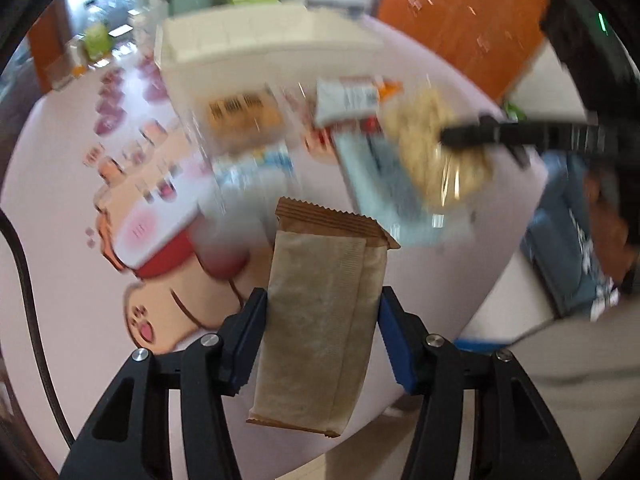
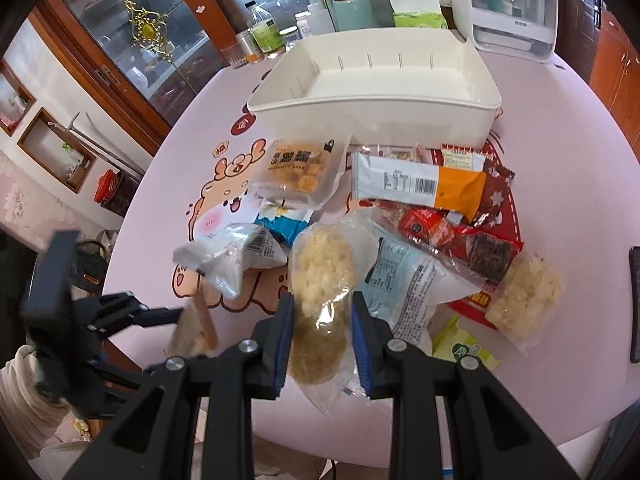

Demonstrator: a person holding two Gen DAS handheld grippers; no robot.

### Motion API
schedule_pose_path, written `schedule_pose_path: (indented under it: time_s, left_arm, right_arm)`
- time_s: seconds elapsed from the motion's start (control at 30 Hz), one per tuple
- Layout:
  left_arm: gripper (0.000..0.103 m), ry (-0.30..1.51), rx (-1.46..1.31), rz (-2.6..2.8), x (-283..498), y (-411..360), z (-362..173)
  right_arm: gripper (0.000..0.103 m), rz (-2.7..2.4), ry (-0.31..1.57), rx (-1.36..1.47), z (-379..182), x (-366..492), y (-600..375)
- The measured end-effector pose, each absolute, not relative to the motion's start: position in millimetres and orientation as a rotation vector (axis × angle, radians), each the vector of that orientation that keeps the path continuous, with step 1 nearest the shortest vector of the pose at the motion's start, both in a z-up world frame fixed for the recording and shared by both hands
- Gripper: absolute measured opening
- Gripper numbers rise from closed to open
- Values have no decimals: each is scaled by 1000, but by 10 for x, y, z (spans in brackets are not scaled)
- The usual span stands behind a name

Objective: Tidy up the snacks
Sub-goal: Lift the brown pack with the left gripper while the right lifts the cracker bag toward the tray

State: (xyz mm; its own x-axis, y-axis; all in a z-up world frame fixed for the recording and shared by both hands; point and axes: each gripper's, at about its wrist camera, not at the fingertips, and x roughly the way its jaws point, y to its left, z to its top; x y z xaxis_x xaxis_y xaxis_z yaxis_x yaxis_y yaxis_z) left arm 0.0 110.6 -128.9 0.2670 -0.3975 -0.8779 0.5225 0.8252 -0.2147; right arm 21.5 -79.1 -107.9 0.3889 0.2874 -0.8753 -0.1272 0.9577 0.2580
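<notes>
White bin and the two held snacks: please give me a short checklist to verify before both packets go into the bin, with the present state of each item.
1. Left claw grips brown packet: ok, pads on both its sides.
2. Right claw grips rice-cake bag: ok.
3. White bin has room: ok, it looks empty.
4. Brown packet clear of the table: ok.
5. Rice-cake bag free of the pile: cannot tell.

Bin (image 2: 376,92) at back of tabletop (image 2: 560,128); snack packets (image 2: 416,184) heaped before it; appliance (image 2: 512,4) behind bin, right.
</notes>
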Motion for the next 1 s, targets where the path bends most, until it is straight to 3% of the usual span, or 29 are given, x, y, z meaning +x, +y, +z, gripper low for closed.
schedule_pose_path:
  time_s: [0.57,0.83,1.0]
  left_arm:
    - [54,843,1,-343,924,77,403]
    - [54,816,52,-218,1488,-147,843]
    - [54,835,98,-209,1952,-182,766]
  right_arm:
    - [27,350,972,38,-167,571,-1297]
    - [28,332,850,12,383,1177,-1533]
    - [28,286,849,22,422,1662,-1498]
